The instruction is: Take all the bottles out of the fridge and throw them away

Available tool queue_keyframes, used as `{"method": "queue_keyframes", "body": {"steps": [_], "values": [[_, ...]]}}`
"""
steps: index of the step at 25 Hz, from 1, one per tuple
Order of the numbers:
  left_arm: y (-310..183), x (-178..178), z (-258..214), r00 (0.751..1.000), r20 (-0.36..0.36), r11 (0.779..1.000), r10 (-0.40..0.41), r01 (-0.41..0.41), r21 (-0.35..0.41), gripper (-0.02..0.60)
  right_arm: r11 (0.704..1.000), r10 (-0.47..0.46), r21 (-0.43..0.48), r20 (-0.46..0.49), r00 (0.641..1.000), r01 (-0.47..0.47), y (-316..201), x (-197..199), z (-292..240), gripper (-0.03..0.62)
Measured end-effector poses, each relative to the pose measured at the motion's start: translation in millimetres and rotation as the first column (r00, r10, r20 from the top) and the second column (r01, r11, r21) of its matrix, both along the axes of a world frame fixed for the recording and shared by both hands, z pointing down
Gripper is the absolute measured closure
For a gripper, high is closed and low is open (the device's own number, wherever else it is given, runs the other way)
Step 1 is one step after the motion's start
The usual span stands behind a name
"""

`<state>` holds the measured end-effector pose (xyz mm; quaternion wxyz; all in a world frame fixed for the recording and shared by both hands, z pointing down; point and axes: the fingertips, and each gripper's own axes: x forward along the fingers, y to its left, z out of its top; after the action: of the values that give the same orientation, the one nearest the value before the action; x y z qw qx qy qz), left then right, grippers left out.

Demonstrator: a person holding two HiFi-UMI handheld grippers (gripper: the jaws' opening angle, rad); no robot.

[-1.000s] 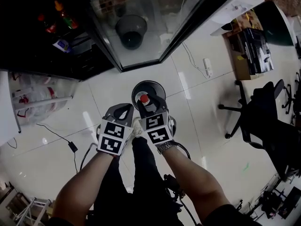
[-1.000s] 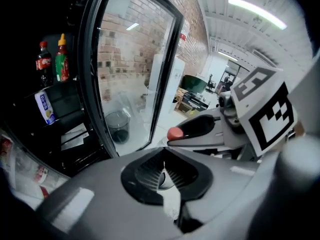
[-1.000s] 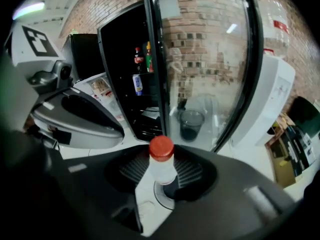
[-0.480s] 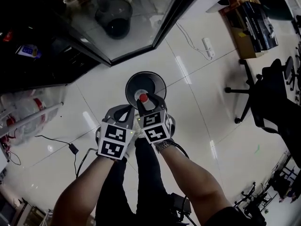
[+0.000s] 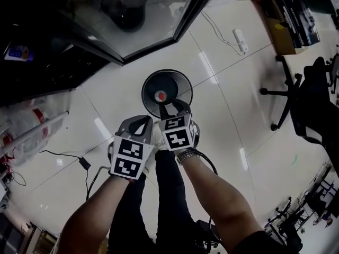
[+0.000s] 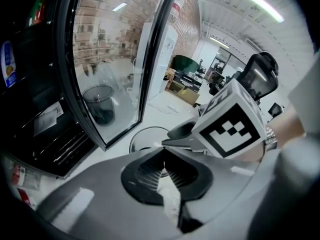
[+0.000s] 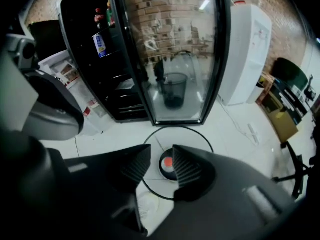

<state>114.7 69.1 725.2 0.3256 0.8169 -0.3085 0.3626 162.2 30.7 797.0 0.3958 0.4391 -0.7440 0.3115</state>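
A round dark bin (image 5: 183, 83) stands on the white floor just ahead of my feet. A bottle with a red cap (image 5: 161, 96) stands upright inside it, seen from above. My right gripper (image 5: 174, 107) hangs over the bin's near rim. In the right gripper view its jaws (image 7: 161, 156) stand apart and the bottle (image 7: 168, 162) lies beyond them, clear of the left pad, so it is open. My left gripper (image 5: 139, 121) is beside it, shut and empty, its tips (image 6: 162, 159) meeting. More bottles (image 7: 100, 44) remain in the dark fridge.
The fridge's glass door (image 5: 148, 20) stands open to the far left of the bin, with a second bin (image 5: 124, 4) seen through it. A power strip (image 5: 241, 40), a box (image 5: 294, 20) and an office chair (image 5: 312, 94) are at the right. A cable (image 5: 79, 160) lies left.
Both grippers have sunk toward the bin. The red-capped bottle, held between the right jaws before, has left them and now sits inside the bin.
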Motion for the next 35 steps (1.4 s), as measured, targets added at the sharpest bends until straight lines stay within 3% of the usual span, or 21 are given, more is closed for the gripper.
{"method": "queue_keyframes", "body": {"steps": [15, 23, 29, 35], "values": [[-7, -14, -19, 0.999, 0.01, 0.999, -0.051, 0.051, 0.014, 0.578, 0.999, -0.033, -0.031, 0.028, 0.999, 0.033, 17, -15, -17, 0.465], [-14, -34, -47, 0.993, 0.043, 0.994, -0.108, 0.106, 0.038, 0.578, 0.995, -0.091, -0.022, 0.064, 0.994, 0.093, 21, -32, -57, 0.465], [-28, -58, -73, 0.98, 0.061, 0.98, -0.188, 0.183, 0.082, 0.578, 0.988, -0.156, 0.022, 0.081, 0.984, 0.155, 10, -49, -96, 0.465], [-41, -87, -123, 0.949, 0.073, 0.945, -0.305, 0.293, 0.143, 0.578, 0.96, -0.267, 0.127, 0.124, 0.956, 0.251, -17, -81, -169, 0.465]]}}
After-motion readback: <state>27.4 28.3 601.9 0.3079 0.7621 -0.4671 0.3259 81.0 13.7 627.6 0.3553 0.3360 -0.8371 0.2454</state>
